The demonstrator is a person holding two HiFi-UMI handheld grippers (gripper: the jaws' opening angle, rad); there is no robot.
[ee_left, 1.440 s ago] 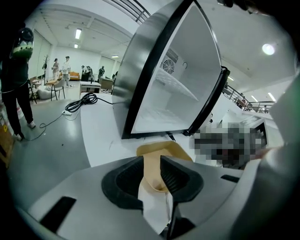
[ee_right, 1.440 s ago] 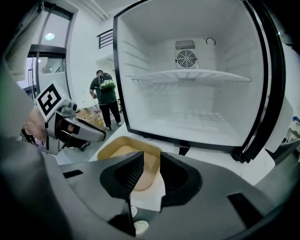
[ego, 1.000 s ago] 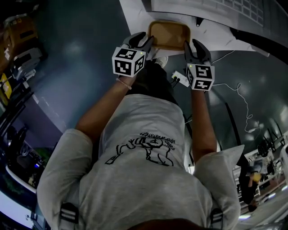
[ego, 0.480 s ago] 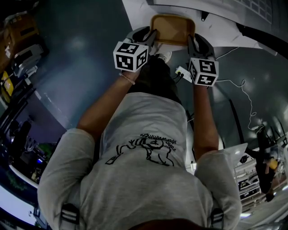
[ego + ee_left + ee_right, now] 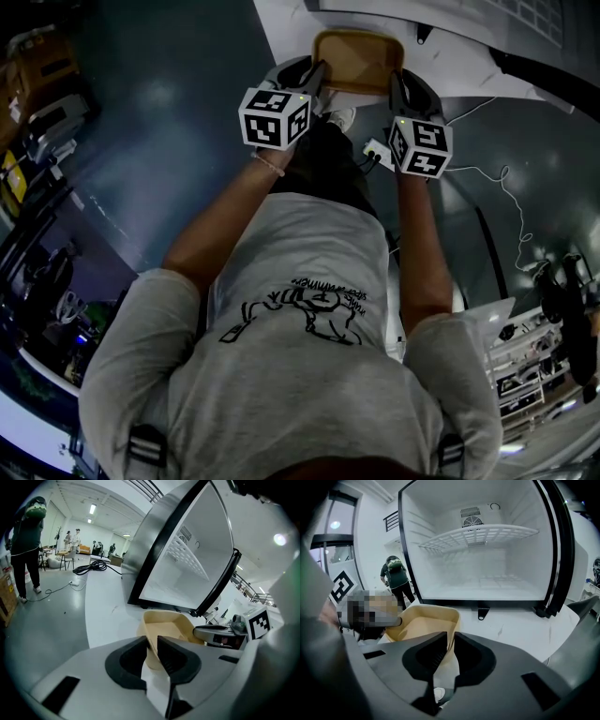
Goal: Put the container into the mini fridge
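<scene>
A tan, open-topped container (image 5: 356, 58) sits low in front of the open mini fridge (image 5: 483, 569) on a white platform (image 5: 281, 28). My left gripper (image 5: 314, 77) has its jaws closing on the container's left wall (image 5: 161, 626), which stands pinched between the pads (image 5: 151, 645). My right gripper (image 5: 398, 89) is also closing, on the right wall (image 5: 426, 620), clamped between its jaws (image 5: 450, 641). The fridge door is swung wide and a white wire shelf (image 5: 480, 535) crosses the bare interior. In the left gripper view the fridge (image 5: 183, 559) shows at an angle.
A power strip (image 5: 375, 155) and a white cable (image 5: 511, 216) lie on the dark floor to the right. Cluttered shelving (image 5: 37, 84) lines the left side. A person in a green top (image 5: 23, 541) stands farther back in the hall.
Both grippers and the container have shifted slightly up the picture, toward the fridge. The jaws of both have drawn in against the container's side walls.
</scene>
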